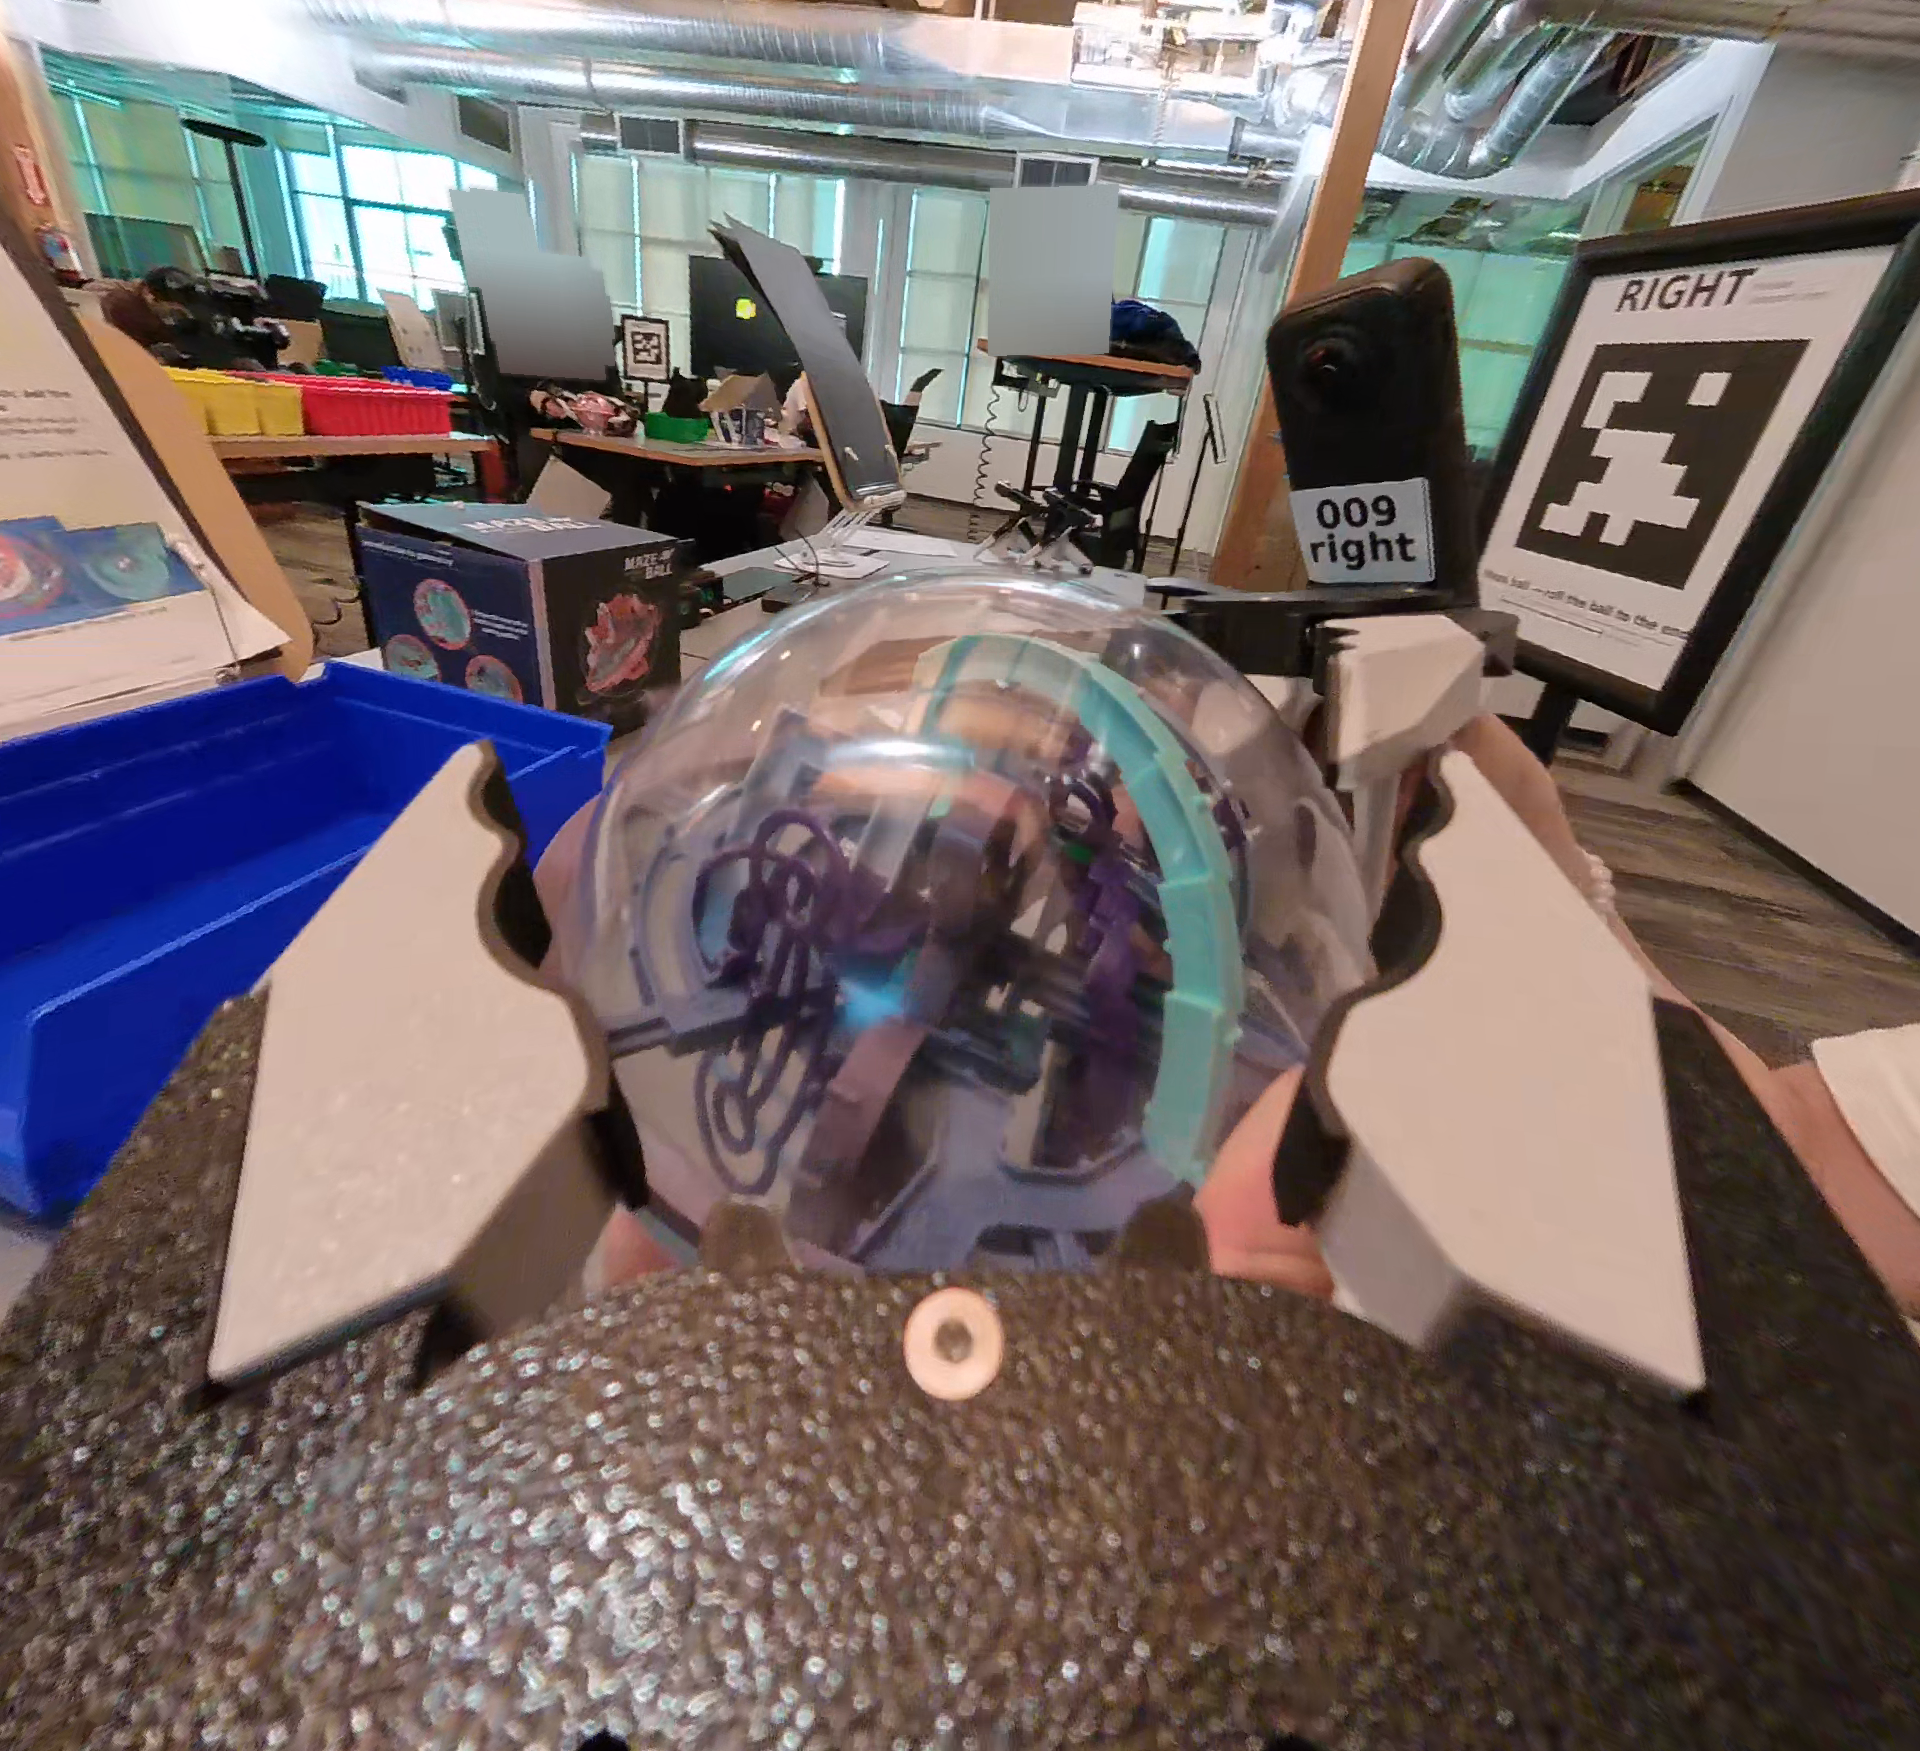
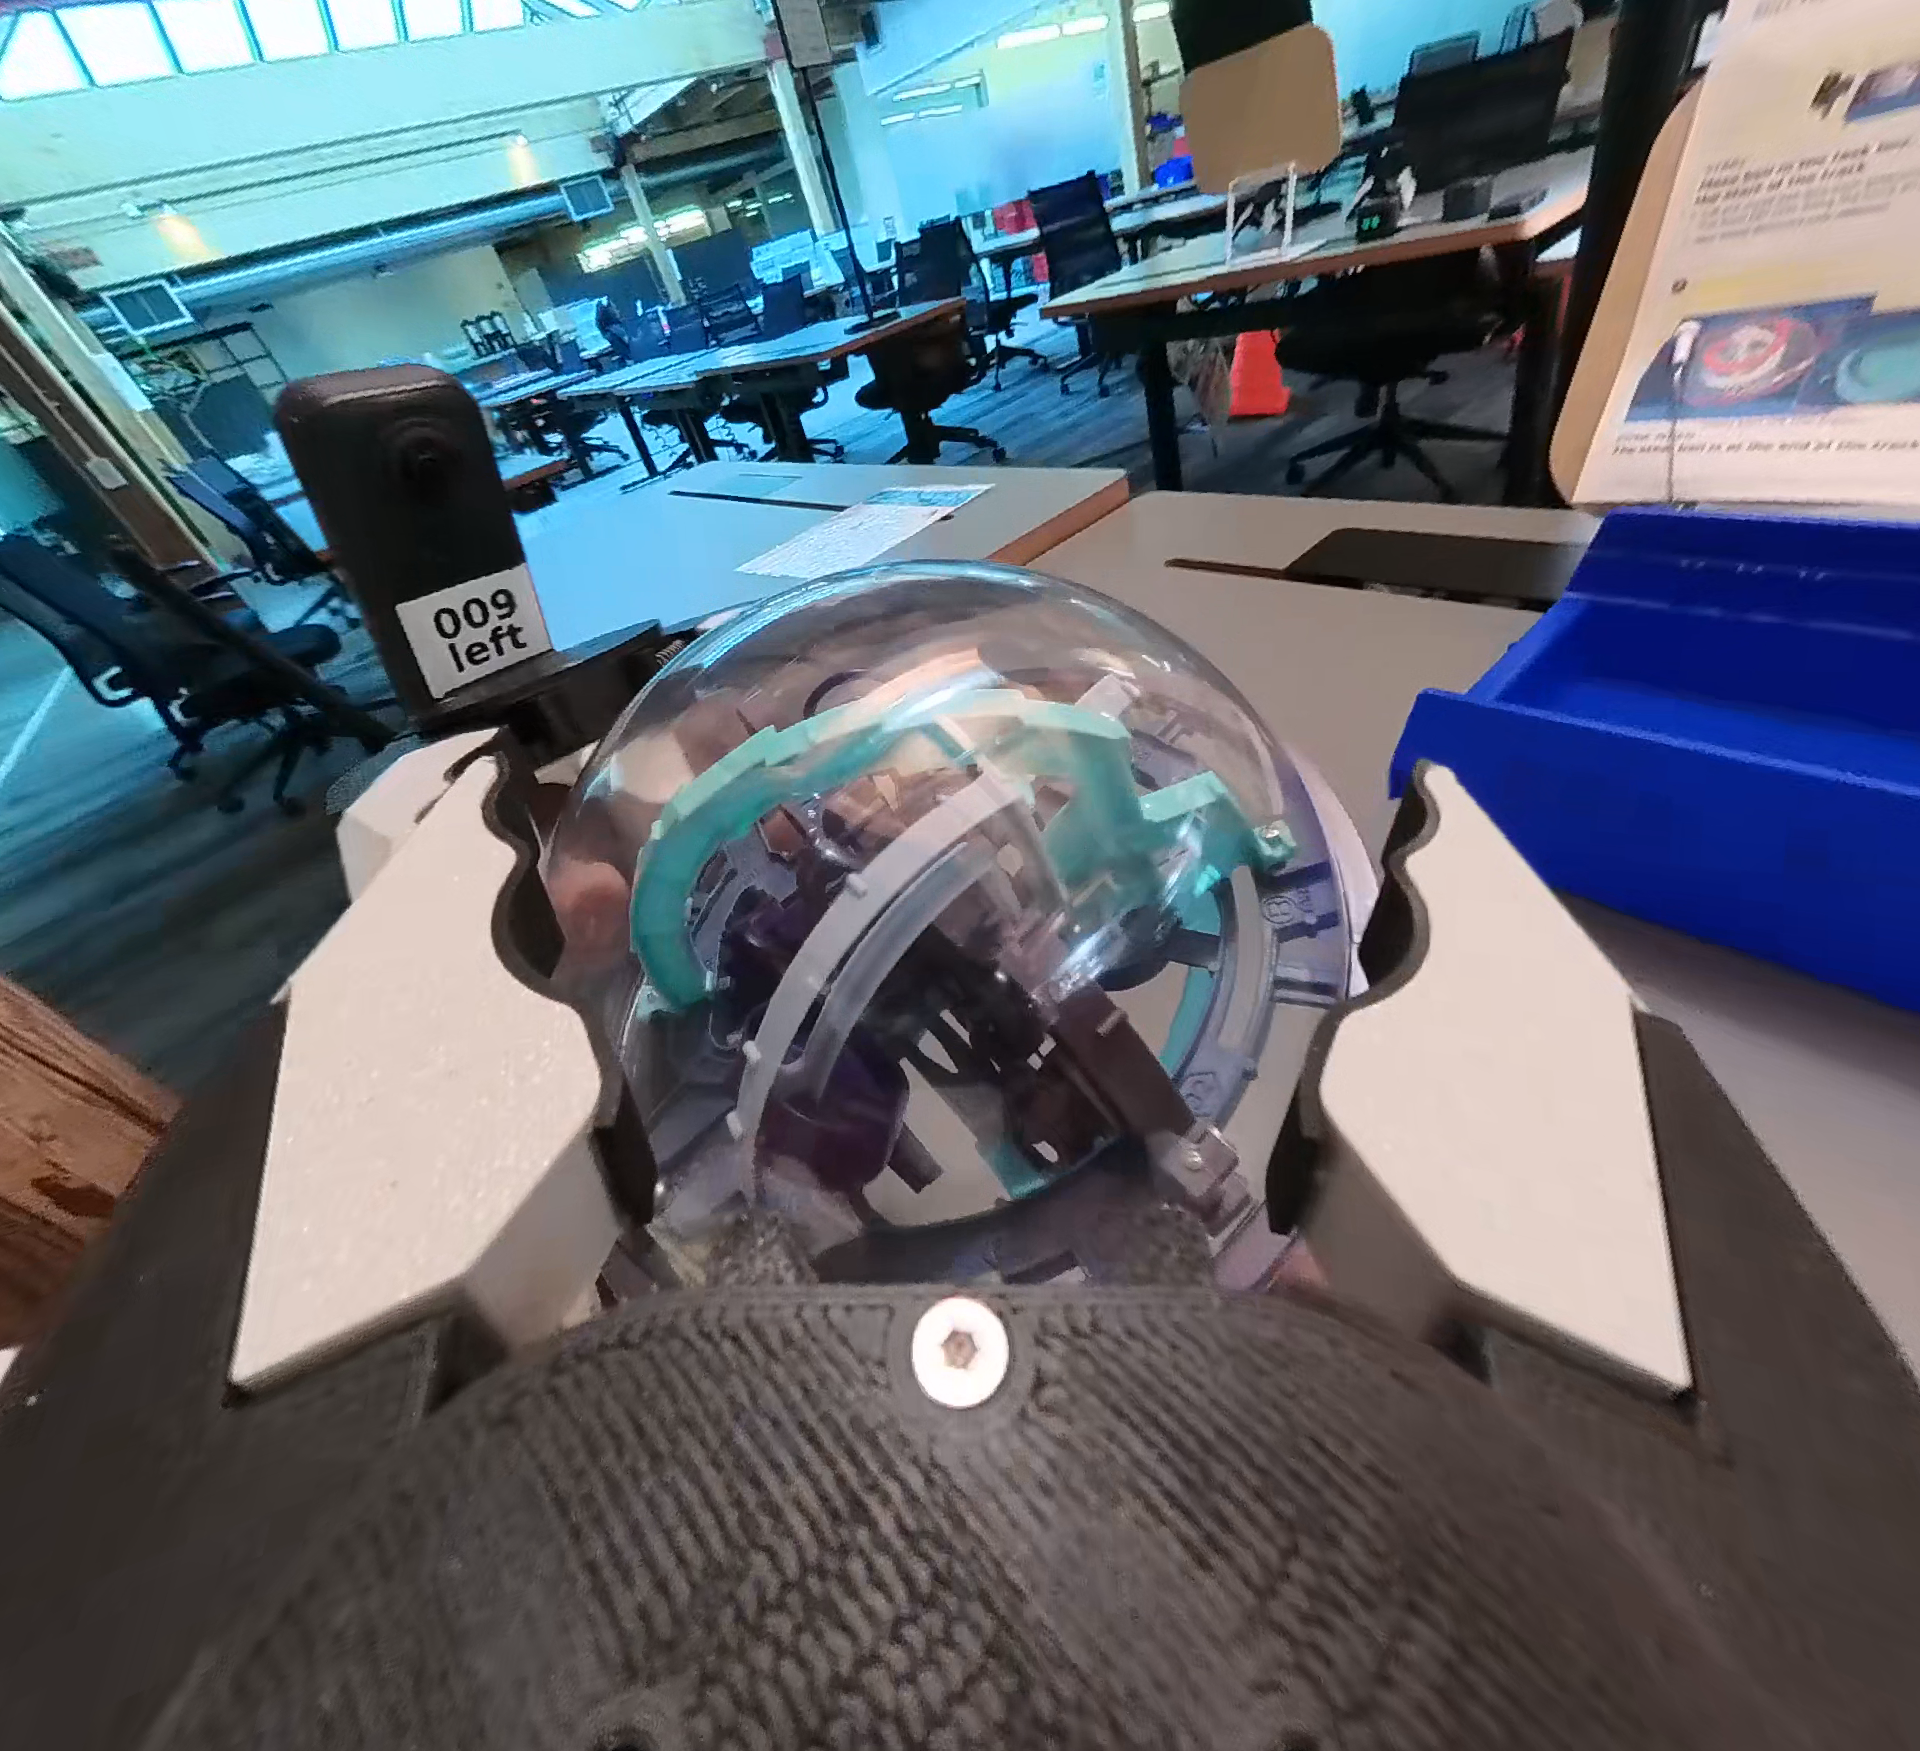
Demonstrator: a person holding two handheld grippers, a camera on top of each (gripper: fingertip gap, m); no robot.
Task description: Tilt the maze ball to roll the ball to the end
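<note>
Two claws, left claw point(image 1: 956, 880) and right claw point(image 2: 956, 880), clench the clear maze ball point(image 1: 966, 870) from opposite sides, so both should tilt together slowly, watching the small steel ball point(image 2: 1270, 835)

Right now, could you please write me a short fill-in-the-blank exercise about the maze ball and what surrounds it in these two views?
1. The clear plastic maze ball sits between the jaws of ____ grippers at once.
2. The open plastic bin beside the ball is coloured ____.
3. The widest curved track under the ball's shell is coloured ____.
4. The dark printed box stands ____ the bin in the left wrist view.

Missing words: both; blue; teal; behind
</note>
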